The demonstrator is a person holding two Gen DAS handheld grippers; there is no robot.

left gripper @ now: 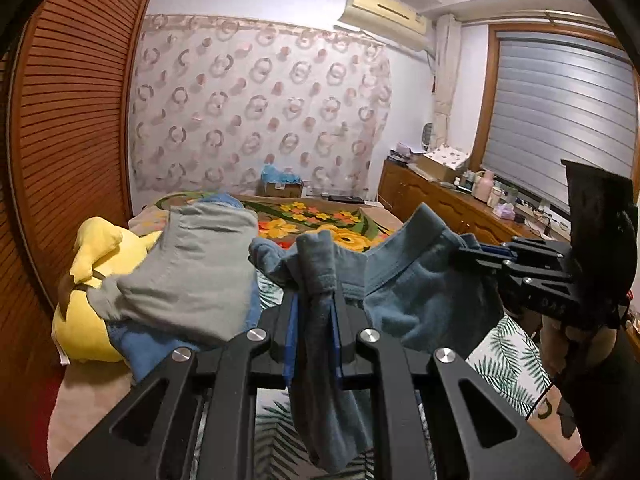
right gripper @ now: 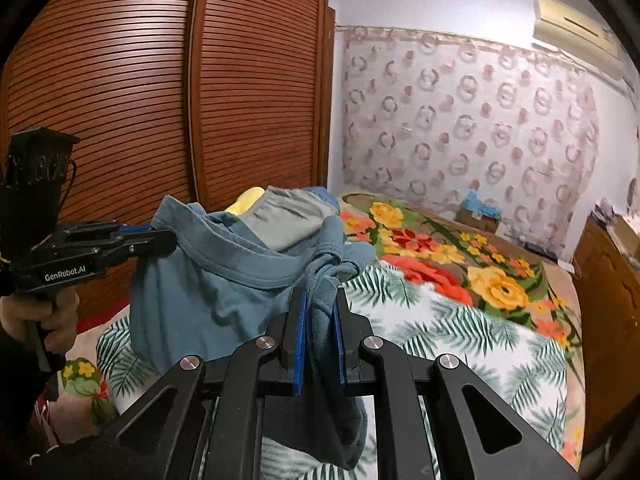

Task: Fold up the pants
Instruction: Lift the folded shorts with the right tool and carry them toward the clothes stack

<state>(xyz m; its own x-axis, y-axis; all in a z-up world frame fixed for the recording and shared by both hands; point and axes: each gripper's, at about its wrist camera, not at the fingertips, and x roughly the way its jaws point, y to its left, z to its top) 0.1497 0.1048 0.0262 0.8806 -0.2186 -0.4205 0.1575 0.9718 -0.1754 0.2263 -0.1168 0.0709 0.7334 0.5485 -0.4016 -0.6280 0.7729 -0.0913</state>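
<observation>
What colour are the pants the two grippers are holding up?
The pants are teal blue, clearest in the right wrist view.

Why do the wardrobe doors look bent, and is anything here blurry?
Left wrist view: the fisheye lens bows the slatted wardrobe, dark corners frame the picture, the room is dim; the left gripper is sharp. Right wrist view: the same curving; the leaf-print cover smears slightly, the teal pants in the right gripper stay clear.
</observation>
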